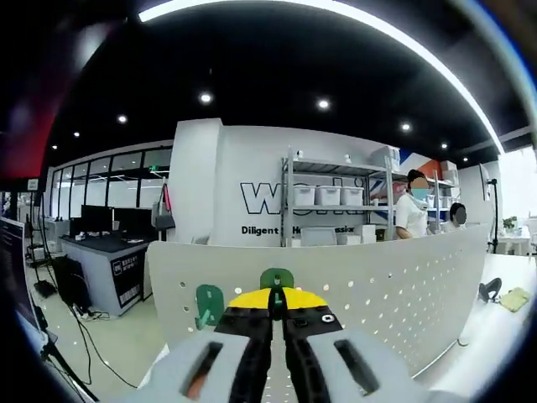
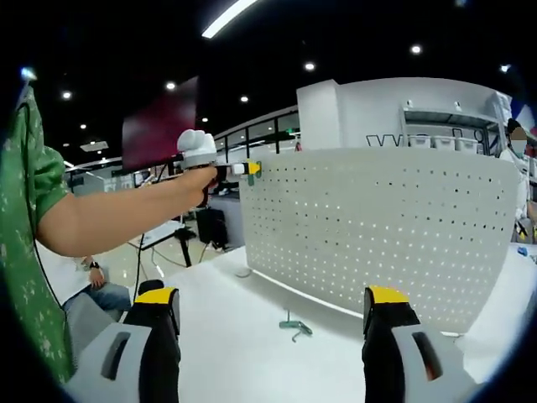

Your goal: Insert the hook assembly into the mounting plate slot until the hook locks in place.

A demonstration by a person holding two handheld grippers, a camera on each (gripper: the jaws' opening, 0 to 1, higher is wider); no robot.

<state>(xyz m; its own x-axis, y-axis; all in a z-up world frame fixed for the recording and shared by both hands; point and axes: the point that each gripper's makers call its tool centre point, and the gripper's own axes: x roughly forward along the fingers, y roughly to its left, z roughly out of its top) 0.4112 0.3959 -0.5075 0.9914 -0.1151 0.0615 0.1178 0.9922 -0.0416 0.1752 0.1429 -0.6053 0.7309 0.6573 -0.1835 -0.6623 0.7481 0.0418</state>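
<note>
Two yellow-tipped jaws of the right gripper [image 2: 273,304] stand wide apart over the white table [image 2: 226,353], with nothing between them. Just beyond, a small green hook [image 2: 294,327] lies on the table near the foot of the white pegboard [image 2: 377,227]. Farther left, the left gripper [image 2: 249,170] is raised to the pegboard's top left edge. In the left gripper view, the left gripper [image 1: 277,304] has its jaws pressed together on a green hook piece [image 1: 276,279] at the pegboard's [image 1: 403,285] top rim; another green hook [image 1: 208,304] sits just left.
</note>
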